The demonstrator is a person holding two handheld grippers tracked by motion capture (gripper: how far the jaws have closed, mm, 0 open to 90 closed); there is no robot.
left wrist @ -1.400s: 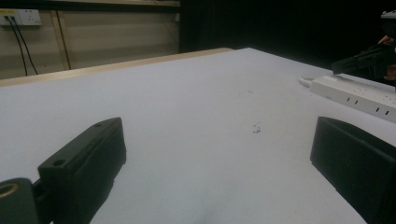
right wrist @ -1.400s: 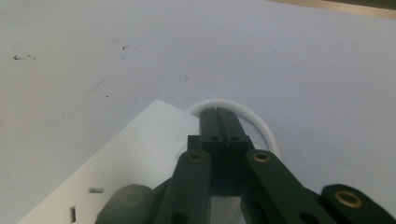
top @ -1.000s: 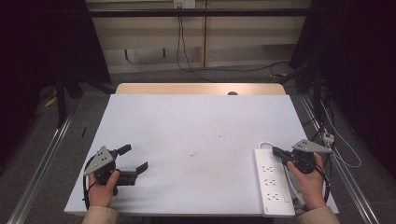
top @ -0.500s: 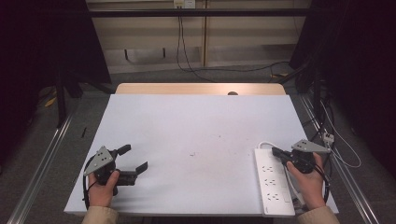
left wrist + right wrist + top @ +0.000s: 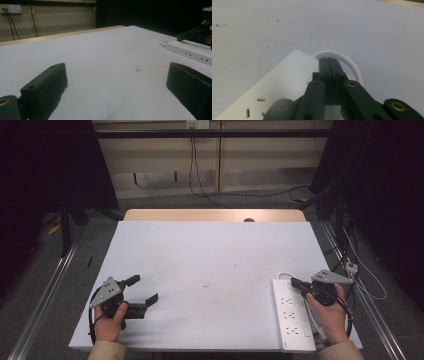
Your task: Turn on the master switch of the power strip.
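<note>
A long white plastic power strip (image 5: 292, 315) lies flat along the right edge of the tabletop (image 5: 215, 255), its smooth glossy face broken by rows of small socket slots, and a thick white cable (image 5: 348, 60) curls out of its far end in a tight loop. The right tongs (image 5: 295, 283), matte black with brass-coloured pivot screws, hover just over that far end beside the loop; their two flat jaws are pressed together with no gap and nothing between them. The left tongs (image 5: 142, 290) sit at the near left corner of the tabletop, well apart from the strip, with their blocky black jaws spread wide and empty. A grey three-cornered plate tops each of them. A hand (image 5: 107, 322) in a tan sleeve holds the left one, and another hand (image 5: 332, 312) holds the right. The tabletop is a pale, matte white sheet, scuffed with a few dark specks near its middle, with a strip of light wood (image 5: 215, 215) showing along its far edge. Beyond it stand a beige wall with a wall socket (image 5: 196, 124) and hanging black cables, grey carpet, metal rails on the floor on both sides, and dark curtains.
</note>
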